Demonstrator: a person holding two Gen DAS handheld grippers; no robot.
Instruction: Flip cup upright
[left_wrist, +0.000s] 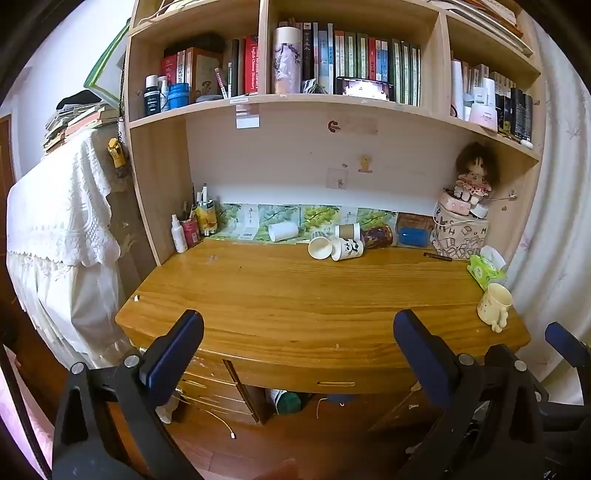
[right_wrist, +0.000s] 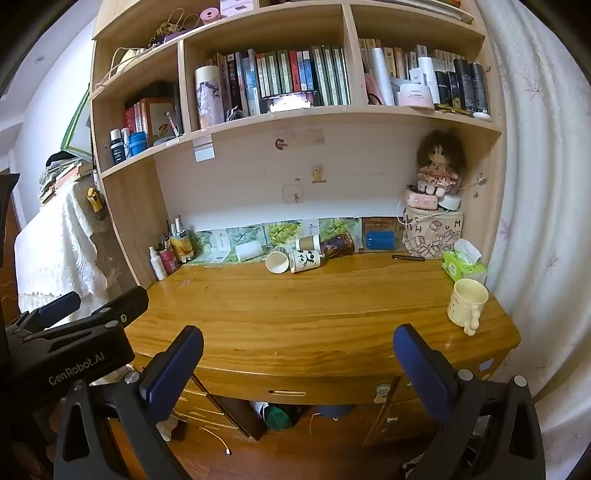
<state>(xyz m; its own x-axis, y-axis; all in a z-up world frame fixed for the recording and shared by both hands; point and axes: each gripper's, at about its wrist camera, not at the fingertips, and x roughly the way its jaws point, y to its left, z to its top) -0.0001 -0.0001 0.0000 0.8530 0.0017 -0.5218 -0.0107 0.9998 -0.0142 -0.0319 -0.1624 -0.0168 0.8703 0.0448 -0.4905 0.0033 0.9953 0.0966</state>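
Both grippers, left (left_wrist: 298, 332) and right (right_wrist: 298, 349), gape wide with nothing held, short of the wooden desk (right_wrist: 295, 306). Tipped white panda-print paper cup (right_wrist: 305, 260) lies at the desk's back, touching a plain white paper cup (right_wrist: 277, 262).

A doll (right_wrist: 437, 168) sits above a tissue pack (right_wrist: 463, 266) on the desk (right_wrist: 295, 314).

Tipped cups (left_wrist: 341, 245) lie at the desk's (left_wrist: 295, 302) back; a mug (left_wrist: 493, 304) stands right.
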